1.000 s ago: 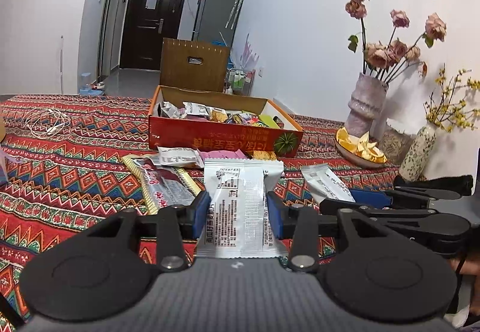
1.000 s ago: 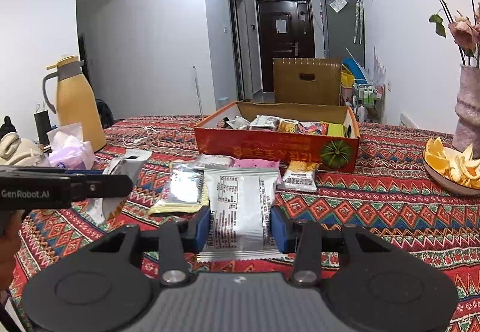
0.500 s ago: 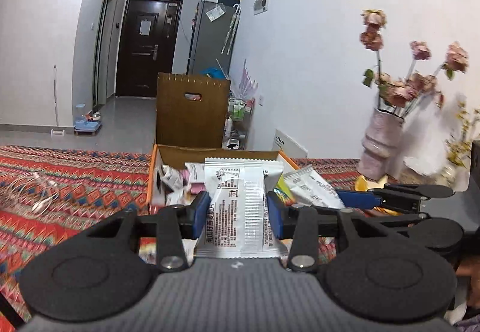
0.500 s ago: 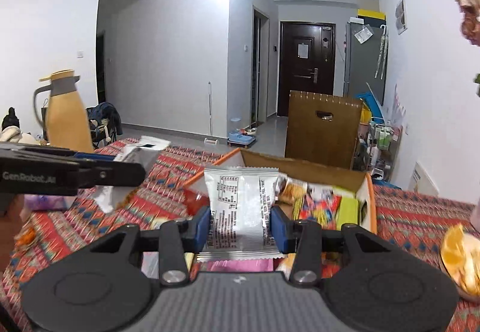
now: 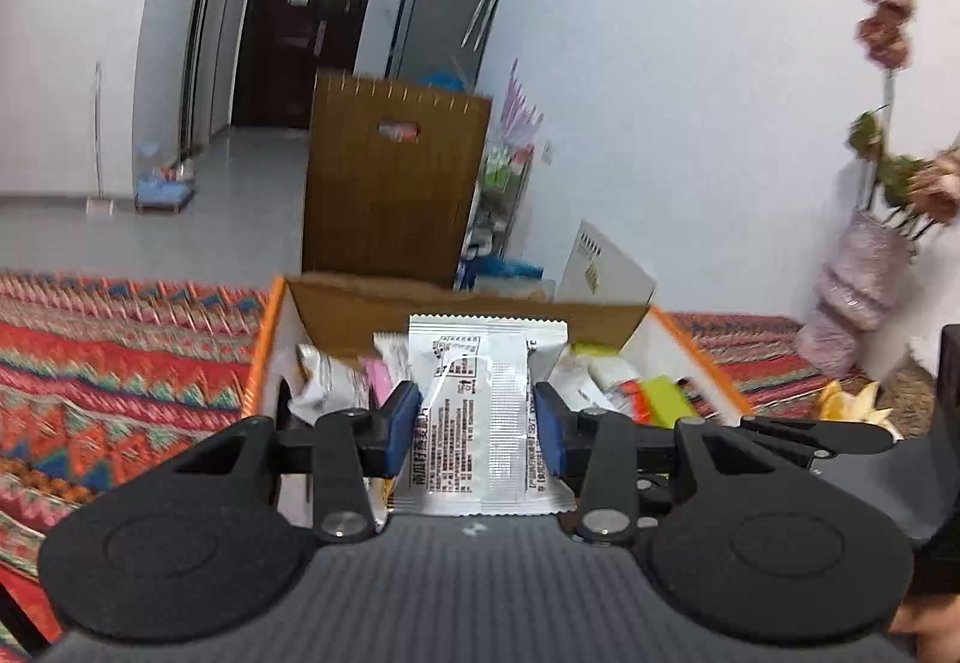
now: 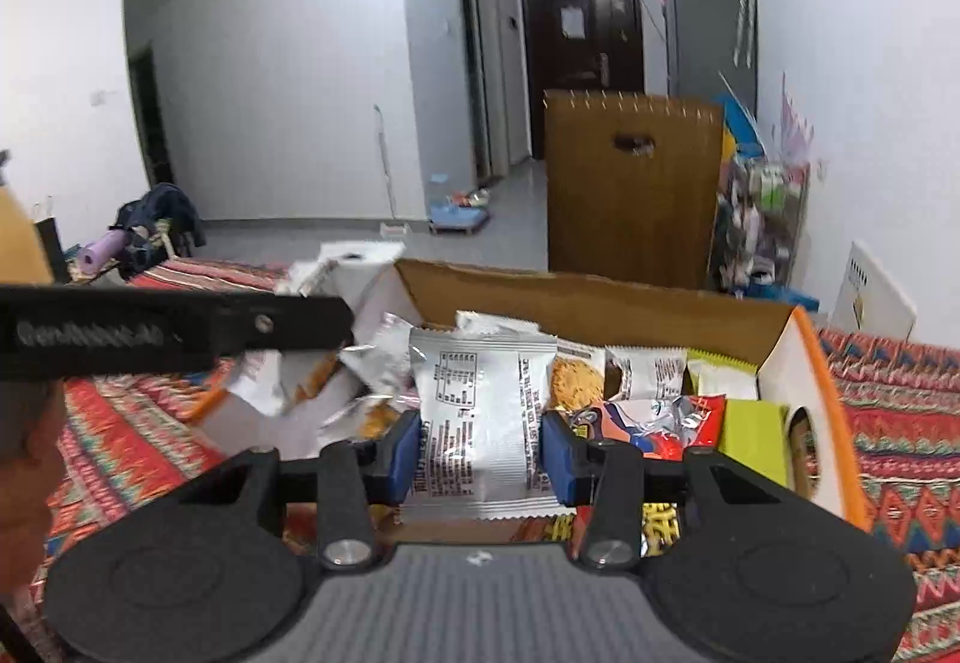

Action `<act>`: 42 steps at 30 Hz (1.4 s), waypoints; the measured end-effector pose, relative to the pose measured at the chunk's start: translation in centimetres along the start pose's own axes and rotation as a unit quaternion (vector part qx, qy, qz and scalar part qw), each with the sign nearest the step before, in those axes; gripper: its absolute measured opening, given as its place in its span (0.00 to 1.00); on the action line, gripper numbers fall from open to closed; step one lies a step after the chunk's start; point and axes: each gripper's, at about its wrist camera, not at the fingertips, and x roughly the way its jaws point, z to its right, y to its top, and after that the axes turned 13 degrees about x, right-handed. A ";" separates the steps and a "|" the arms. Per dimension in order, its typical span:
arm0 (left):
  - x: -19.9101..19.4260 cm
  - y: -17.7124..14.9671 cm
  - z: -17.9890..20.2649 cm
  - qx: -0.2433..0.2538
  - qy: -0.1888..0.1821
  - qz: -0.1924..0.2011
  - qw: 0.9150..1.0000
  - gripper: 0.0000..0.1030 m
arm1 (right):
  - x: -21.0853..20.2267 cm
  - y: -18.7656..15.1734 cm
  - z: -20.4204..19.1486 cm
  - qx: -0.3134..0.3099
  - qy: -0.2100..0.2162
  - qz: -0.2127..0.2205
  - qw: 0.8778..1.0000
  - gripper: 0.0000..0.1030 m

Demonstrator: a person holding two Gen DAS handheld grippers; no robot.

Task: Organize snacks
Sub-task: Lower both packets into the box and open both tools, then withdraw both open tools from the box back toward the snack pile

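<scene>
So the table point(image 5: 120, 357) has this loud red zigzag cloth on it, and behind it the room is plain white walls, grey floor, a dark door point(image 6: 579, 57) down the hall and a brown cardboard panel point(image 5: 390, 183) with a handle slot standing right behind the table. An orange-edged cardboard box point(image 6: 810, 363) sits on the cloth, full of mixed snack packs. Both tongs are pinching a white printed packet each: the left tongs point(image 5: 477, 420) hold their white packet point(image 5: 480, 411) upright over the near end of the box, and the right tongs point(image 6: 480, 447) do the same with their own packet point(image 6: 480, 411). Only the left view catches the pinkish vase point(image 5: 852, 291) of dried flowers by the wall. Only the right view shows the purple roll point(image 6: 99, 249) on a dark heap at the far left, plus the yellow-green pack point(image 6: 750, 423) at the box's right end.
</scene>
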 end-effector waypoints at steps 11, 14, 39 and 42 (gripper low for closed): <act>4.7 -2.8 -0.8 -0.007 0.001 -0.065 0.998 0.65 | 4.4 -1.4 -0.1 -0.034 -0.041 -0.024 0.998 0.50; 4.3 -2.7 -1.4 -0.018 -0.018 -0.063 0.998 0.68 | 3.4 -0.7 -0.2 -0.052 -0.044 -0.036 0.997 0.65; -20.1 -8.8 3.7 0.047 0.052 0.000 0.998 0.85 | -18.3 -6.4 -1.1 -0.038 -0.024 0.044 0.998 0.92; -23.2 -10.9 4.9 0.034 0.040 0.003 0.999 0.87 | -21.0 -9.0 -1.7 -0.034 -0.024 0.038 0.998 0.93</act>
